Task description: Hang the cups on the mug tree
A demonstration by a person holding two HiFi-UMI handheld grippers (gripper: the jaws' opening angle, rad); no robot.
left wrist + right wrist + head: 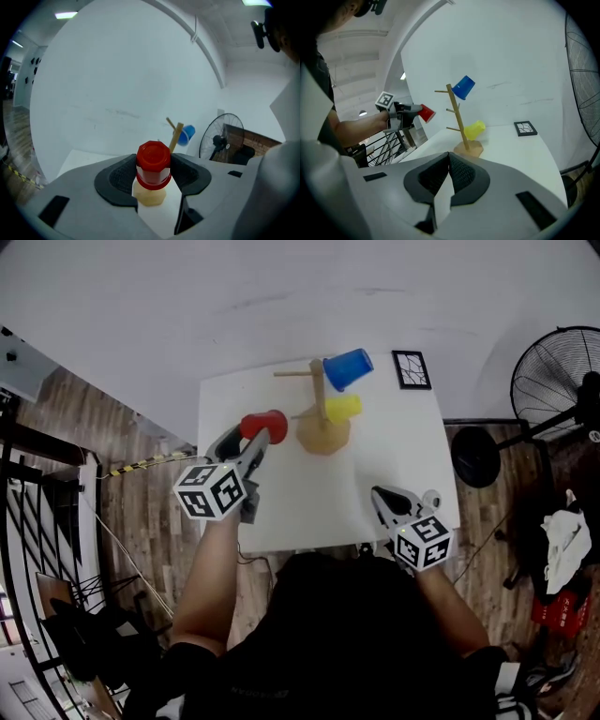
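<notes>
White wall (281, 296), wood floor (150, 512), black standing fan (558, 371)

left tongs (153, 174): gripping red cup (153, 161) | mug tree (176, 135) behind, bearing blue cup (188, 134)

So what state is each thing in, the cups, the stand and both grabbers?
Red plastic cup: gripped, held in the air.
Blue plastic cup: hung on an upper peg.
Yellow plastic cup: hung on a lower peg.
Wooden mug tree: upright, some pegs free.
Left gripper: shut on the red cup.
Right gripper: shut, empty.
</notes>
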